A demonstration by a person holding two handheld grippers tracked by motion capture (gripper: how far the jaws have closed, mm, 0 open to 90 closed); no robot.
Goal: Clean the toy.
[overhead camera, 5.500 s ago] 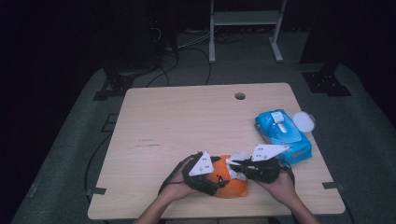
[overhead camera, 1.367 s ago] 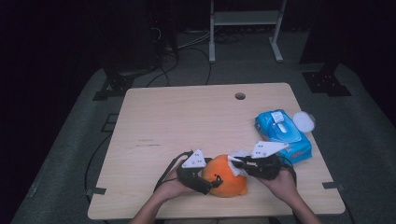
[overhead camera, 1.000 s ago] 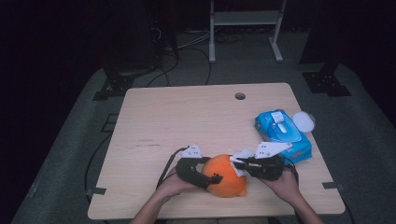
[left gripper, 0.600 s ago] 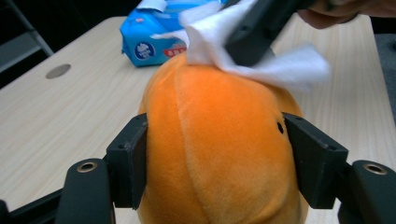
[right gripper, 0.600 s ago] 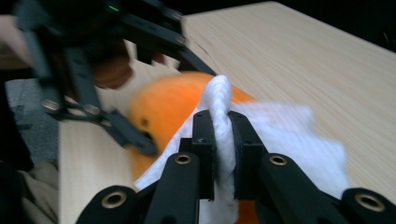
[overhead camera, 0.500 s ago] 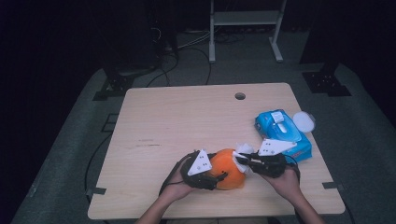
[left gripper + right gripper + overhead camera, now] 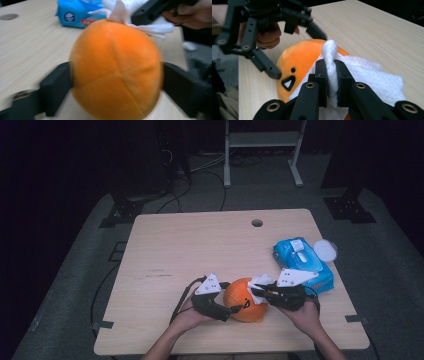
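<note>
An orange round plush toy (image 7: 243, 299) with a small black face sits near the table's front edge. My left gripper (image 7: 234, 310) is shut on it, one jaw against each side in the left gripper view (image 7: 115, 80). Its jaws have just been opening, with the toy still between them. My right gripper (image 7: 260, 292) is shut on a folded white wipe (image 7: 362, 72), which is pinched between its jaws (image 7: 330, 72). The wipe lies on the toy's top right (image 7: 120, 12). The toy's face (image 7: 288, 81) points toward the front of the table.
A blue pack of wipes (image 7: 302, 262) lies right of the toy, a white round lid (image 7: 325, 249) beside it. The wooden table (image 7: 200, 245) has a cable hole (image 7: 257, 223) at the back. Black cables trail from both grippers toward the front edge.
My left gripper has rolled back upright at the toy's left side and re-gripped it. The right gripper with the wipe has shifted a little across the toy's top.
</note>
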